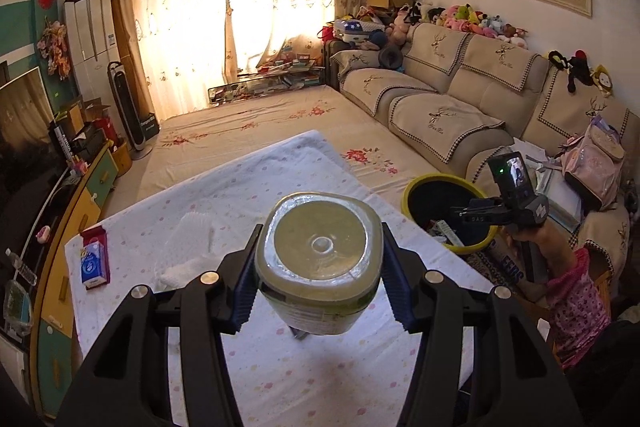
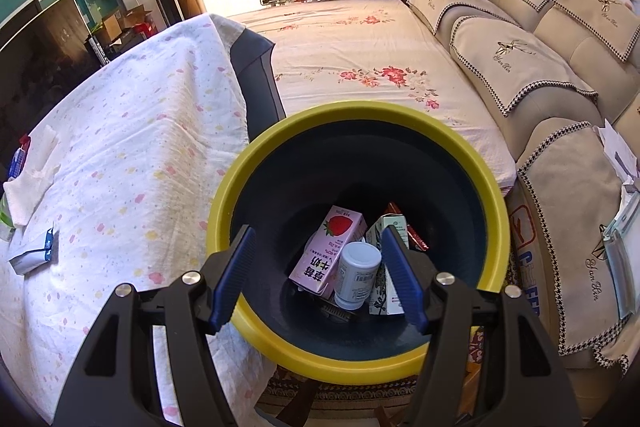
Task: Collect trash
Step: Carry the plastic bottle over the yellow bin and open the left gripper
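Left tongs (image 1: 318, 269) clamped on a pale plastic jar (image 1: 320, 259), lifted clear above the spotted tablecloth (image 1: 224, 195). Right tongs (image 2: 316, 275) slack and empty over the yellow-rimmed bin (image 2: 256, 163) off the table's right edge; strawberry milk carton (image 2: 326, 251) inside. Tissue pack (image 1: 94, 261) near left edge. Sofa (image 1: 460, 99), curtains (image 1: 240, 7) behind.

Pale-green plastic bottle (image 1: 320, 263) base-forward, above table; yellow-rimmed bin (image 2: 356, 119) part-filled.
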{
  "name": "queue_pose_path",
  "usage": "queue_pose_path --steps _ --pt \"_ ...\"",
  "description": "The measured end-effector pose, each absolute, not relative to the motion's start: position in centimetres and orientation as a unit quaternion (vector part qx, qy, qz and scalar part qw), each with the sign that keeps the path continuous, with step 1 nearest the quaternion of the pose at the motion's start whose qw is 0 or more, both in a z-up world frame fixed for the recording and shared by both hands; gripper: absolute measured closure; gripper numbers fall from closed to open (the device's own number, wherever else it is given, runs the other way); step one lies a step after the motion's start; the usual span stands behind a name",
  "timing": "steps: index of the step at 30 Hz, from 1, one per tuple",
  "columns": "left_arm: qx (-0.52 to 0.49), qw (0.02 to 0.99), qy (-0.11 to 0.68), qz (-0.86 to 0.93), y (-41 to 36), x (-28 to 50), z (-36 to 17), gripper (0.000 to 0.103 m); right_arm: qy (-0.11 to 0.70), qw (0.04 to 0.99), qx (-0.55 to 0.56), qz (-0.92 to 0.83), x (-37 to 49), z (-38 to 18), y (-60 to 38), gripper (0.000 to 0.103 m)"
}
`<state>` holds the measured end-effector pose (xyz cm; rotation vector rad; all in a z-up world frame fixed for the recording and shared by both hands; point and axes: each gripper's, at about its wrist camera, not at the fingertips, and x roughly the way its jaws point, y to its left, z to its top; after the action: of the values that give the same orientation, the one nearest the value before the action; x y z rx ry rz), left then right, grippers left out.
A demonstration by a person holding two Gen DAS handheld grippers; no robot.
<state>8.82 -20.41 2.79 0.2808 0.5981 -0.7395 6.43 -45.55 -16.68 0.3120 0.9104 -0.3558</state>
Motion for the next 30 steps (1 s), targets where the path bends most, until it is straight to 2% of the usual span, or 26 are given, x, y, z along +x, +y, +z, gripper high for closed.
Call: queue_pose_path --steps 6,15,23,29,30 --pt "0.152 0.854 0.274 -0.416 -27.0 9.7 3.5 0.049 0.421 0.875 0.150 -0.184 4.3 -15.6 -46.7 0.041" --pt "0.183 0.802 0.282 -0.494 -40.9 12.0 0.6 0.049 0.400 0.873 0.168 -0.221 -0.1 -14.9 -49.9 0.041" --pt "0.217 0.757 0.341 -0.513 -53.1 14.3 -7.9 0.049 0.407 0.861 0.189 -0.240 -1.9 -16.3 -52.1 0.041" --pt "0.232 0.734 0.397 -0.500 -57.8 15.9 -13.9 0.049 0.411 0.855 0.200 -0.243 -2.4 -17.3 -52.9 0.041" --pt "0.231 0.734 0.403 -0.496 -58.0 16.1 -14.3 0.046 0.412 0.855 0.200 -0.243 -2.5 -17.3 -52.9 0.041"
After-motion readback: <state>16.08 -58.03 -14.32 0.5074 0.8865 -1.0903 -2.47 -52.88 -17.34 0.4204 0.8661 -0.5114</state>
